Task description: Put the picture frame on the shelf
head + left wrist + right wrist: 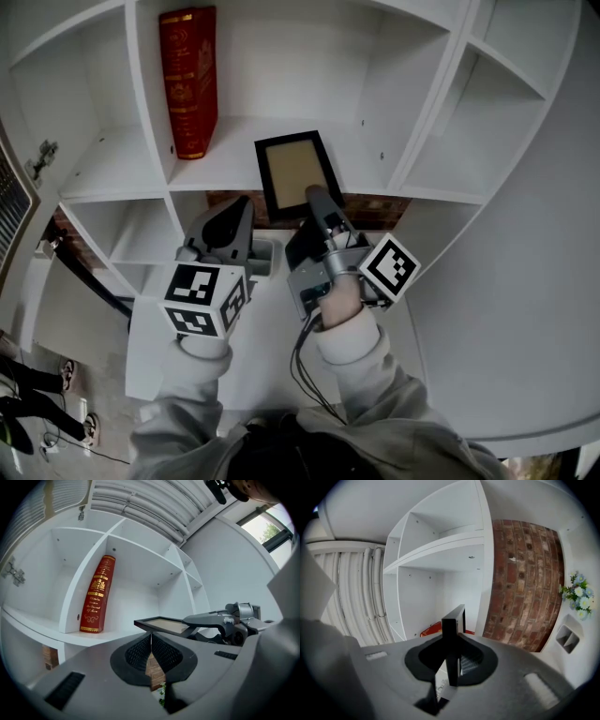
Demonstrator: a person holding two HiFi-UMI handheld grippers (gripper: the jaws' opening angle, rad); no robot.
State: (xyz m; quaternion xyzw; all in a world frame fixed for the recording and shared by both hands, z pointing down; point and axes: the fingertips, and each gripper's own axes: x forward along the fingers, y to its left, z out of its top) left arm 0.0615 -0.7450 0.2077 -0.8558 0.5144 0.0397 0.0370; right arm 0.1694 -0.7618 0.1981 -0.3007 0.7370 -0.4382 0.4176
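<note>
The picture frame, black with a tan panel, lies almost flat and face up in the air at the front of the white shelf's middle compartment. My right gripper is shut on its near edge; in the right gripper view the frame's black edge stands between the jaws. My left gripper hangs just left of the frame, shut with nothing in it, its pads meeting. From there I see the frame side-on, above the shelf board.
A red book stands upright at the left of the same compartment, also the red book in the left gripper view. A brick wall shows behind the shelf, with flowers at the right. White dividers bound the compartment.
</note>
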